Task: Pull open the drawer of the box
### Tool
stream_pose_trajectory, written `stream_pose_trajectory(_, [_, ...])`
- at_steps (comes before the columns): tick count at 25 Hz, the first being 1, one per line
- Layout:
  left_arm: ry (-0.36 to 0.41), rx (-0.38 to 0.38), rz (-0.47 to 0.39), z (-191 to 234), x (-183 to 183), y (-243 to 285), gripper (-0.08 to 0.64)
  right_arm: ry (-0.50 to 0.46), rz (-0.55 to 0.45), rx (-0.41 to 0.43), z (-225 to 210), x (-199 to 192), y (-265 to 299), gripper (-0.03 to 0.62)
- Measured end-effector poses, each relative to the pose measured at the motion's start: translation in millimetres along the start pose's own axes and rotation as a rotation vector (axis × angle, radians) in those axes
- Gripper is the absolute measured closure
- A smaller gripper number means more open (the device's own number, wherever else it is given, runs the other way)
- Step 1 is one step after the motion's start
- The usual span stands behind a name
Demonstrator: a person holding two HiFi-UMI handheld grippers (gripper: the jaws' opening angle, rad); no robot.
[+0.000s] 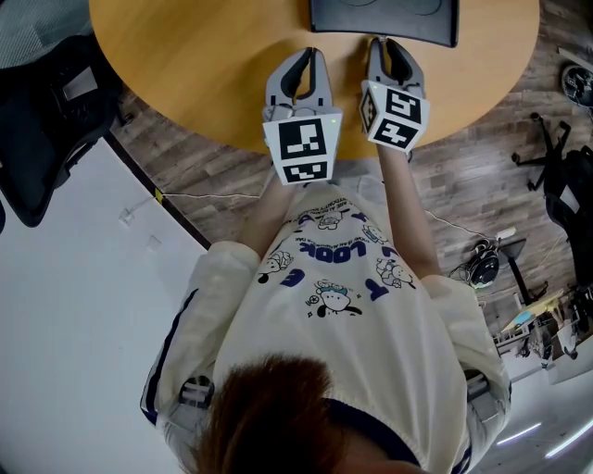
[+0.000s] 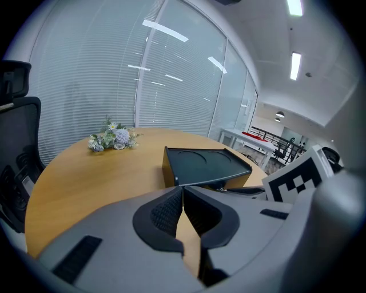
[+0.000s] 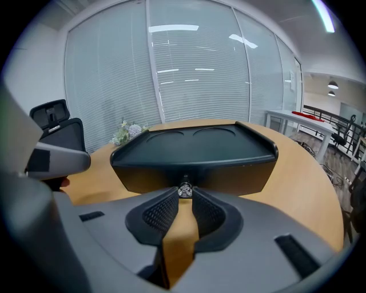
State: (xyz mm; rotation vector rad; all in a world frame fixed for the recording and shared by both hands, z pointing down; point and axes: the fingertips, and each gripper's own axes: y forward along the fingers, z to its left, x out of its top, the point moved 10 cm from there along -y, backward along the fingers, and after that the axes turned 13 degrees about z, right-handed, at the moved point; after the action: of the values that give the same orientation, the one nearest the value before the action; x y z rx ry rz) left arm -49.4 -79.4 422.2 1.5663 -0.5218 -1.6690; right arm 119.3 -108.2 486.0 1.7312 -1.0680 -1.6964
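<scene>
A black box (image 1: pixel 384 20) with a recessed lid stands at the far side of the round wooden table (image 1: pixel 204 65). In the right gripper view its drawer front (image 3: pixel 194 174) sits flush under the lid, with a small metal knob (image 3: pixel 185 190) at the middle. My right gripper (image 3: pixel 185 193) is shut on that knob, its ribbed pads on either side of it. In the head view the right gripper (image 1: pixel 378 43) reaches the box's near face. My left gripper (image 2: pixel 183 191) is shut on nothing and hovers over the table, left of the box (image 2: pixel 206 166) and short of it.
A small bunch of flowers (image 2: pixel 112 139) lies on the table far to the left. A black office chair (image 1: pixel 42 120) stands left of the table, and another chair base (image 1: pixel 556 167) is at the right. Glass walls with blinds lie beyond the table.
</scene>
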Motion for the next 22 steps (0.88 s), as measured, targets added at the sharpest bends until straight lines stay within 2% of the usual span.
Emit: stream_pose_trajectory(22, [-0.006, 0.009, -0.026, -6.9, -10.9, -18.7, 0.539, 0.005, 0.025, 0.011, 4.3, -27.2, -19.6, 0.503])
